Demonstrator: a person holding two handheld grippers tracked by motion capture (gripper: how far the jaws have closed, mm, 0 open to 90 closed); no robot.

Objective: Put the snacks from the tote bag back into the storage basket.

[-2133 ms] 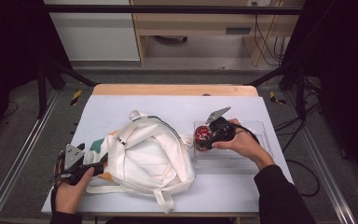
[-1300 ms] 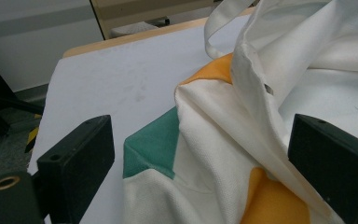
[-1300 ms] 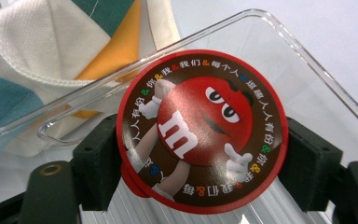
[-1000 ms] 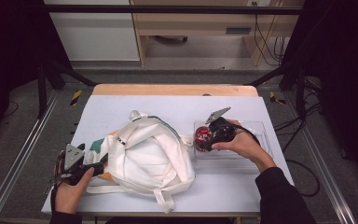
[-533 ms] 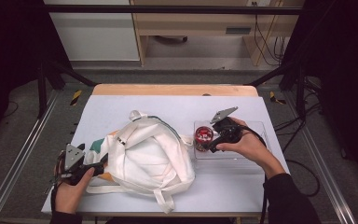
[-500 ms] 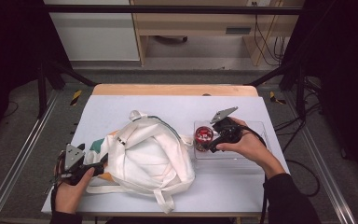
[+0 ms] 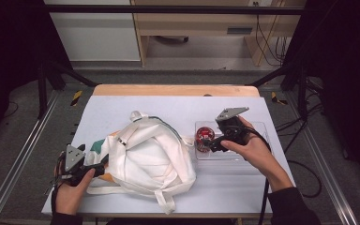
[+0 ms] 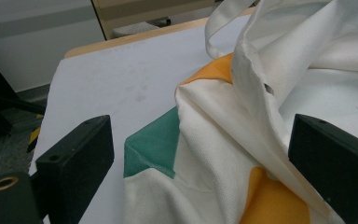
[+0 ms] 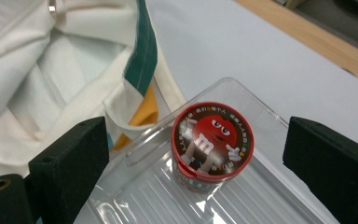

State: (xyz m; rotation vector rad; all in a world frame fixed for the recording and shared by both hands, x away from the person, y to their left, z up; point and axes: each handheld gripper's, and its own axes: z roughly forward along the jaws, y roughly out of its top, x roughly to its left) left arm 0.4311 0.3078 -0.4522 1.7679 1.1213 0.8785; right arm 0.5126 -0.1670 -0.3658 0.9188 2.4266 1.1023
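Observation:
A red-lidded candy can (image 7: 203, 136) (image 9: 212, 142) stands upright at the left end of a clear plastic tray (image 7: 243, 153) (image 9: 265, 198). My right gripper (image 7: 214, 143) (image 9: 200, 156) hovers just above and to the right of the can. Its jaws have just been opening and now stand wide apart, touching nothing, with the can lower down between them. A white cloth bag (image 7: 147, 157) (image 8: 279, 93) with green and orange patches lies in a heap left of the tray. My left gripper (image 7: 96, 165) (image 8: 205, 158) rests at the bag's left edge, open, with loose cloth lying between its jaws.
The table is covered by a pale sheet (image 7: 178, 105) with a wooden strip (image 7: 173, 90) along the far edge. One bag corner (image 9: 133, 109) touches the tray's near-left rim. Metal rails (image 7: 9, 173) run along both sides of the table.
The right gripper has let go of the can, lifted and drawn back to the right. The can stays in the tray. The left gripper and bag have not moved.

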